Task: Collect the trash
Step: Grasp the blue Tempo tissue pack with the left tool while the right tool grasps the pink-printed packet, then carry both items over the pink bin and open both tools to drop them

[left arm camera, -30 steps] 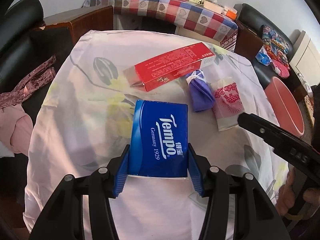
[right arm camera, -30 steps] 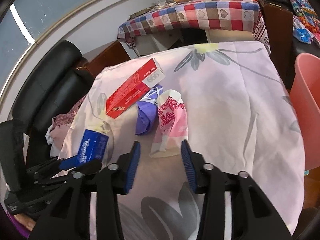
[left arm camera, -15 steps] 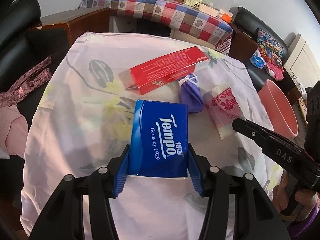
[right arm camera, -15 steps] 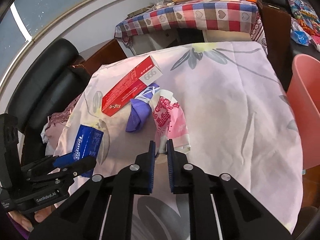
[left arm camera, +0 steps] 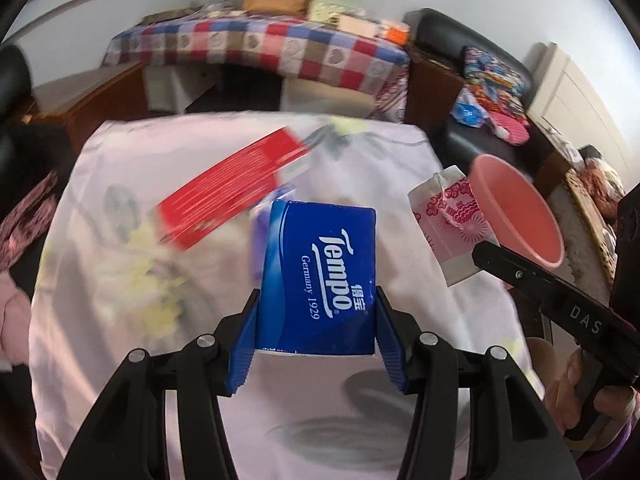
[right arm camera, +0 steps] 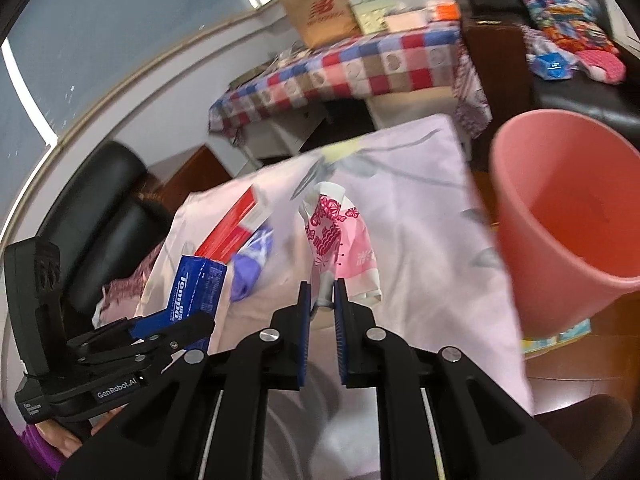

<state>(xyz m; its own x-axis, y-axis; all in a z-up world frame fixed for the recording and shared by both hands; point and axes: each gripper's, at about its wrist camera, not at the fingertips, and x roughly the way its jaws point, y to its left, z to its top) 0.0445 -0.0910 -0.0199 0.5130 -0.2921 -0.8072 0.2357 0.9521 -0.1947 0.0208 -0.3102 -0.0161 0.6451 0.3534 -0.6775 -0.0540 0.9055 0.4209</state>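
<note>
My left gripper is shut on a blue Tempo tissue pack, lifted off the flowered tablecloth. In the right wrist view the same pack shows at the lower left in the left gripper. My right gripper is shut on the lower edge of a pink-and-white patterned wrapper, which hangs above the cloth. That wrapper sits beside the pink bin in the left wrist view. A red box and a purple bundle lie on the table.
The pink bin stands off the table's right edge. Behind are a checkered-cloth table with a paper bag and boxes, and black seats to the left and a black sofa at the right. A hand grips the right tool.
The right gripper closed on the pink wrapper and lifted it off the table toward the bin. The left gripper rose with the blue pack and shifted toward the bin.
</note>
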